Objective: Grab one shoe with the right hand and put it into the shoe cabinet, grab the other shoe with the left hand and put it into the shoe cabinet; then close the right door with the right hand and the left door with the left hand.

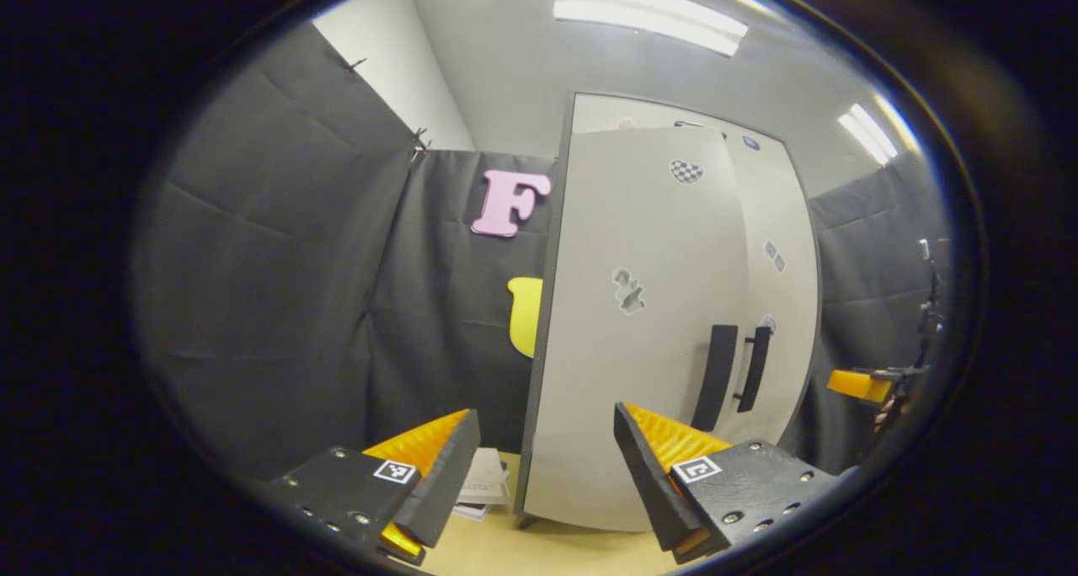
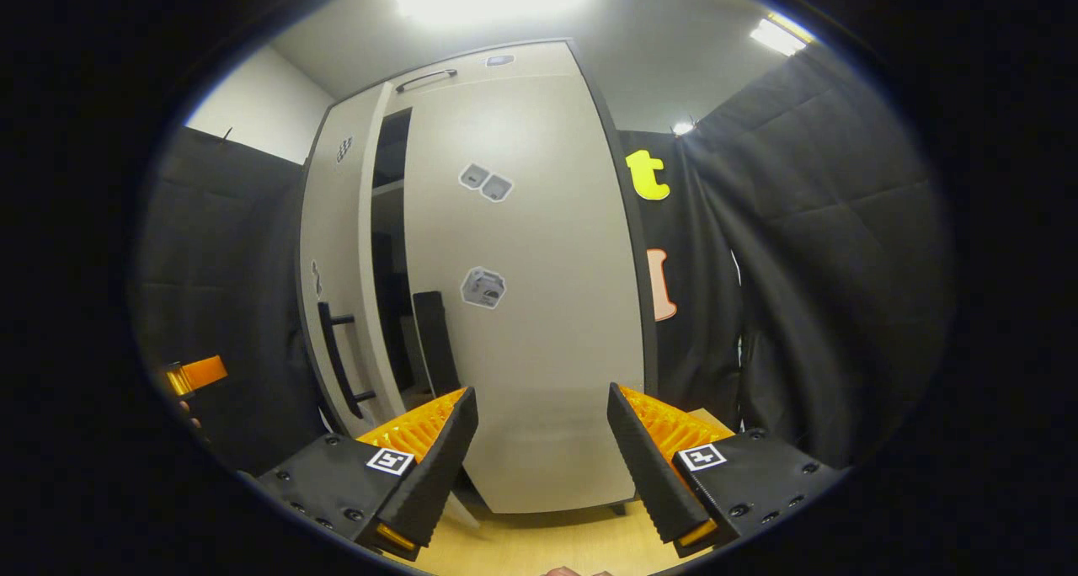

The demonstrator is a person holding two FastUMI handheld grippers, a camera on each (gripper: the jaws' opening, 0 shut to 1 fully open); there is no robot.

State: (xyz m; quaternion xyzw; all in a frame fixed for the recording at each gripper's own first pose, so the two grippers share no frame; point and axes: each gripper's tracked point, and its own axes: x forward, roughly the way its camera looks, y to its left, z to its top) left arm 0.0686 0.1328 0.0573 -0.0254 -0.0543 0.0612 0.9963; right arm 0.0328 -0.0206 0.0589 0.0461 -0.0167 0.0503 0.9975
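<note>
Both views near, facing cabinet (image 1: 640,323)

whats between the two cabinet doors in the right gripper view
A dark gap: the left door stands ajar from the right door, with an inner shelf edge showing in the right gripper view.

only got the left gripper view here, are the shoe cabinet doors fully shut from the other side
Observer: No. In the right gripper view the left door stands ajar, a dark gap between it and the right door.
Operator: anything visible inside
Observer: A shelf edge near the top of the gap; below it is too dark to tell.
Operator: right fingers holding anything
Observer: No, the right gripper is open, nothing between its fingers.
</note>
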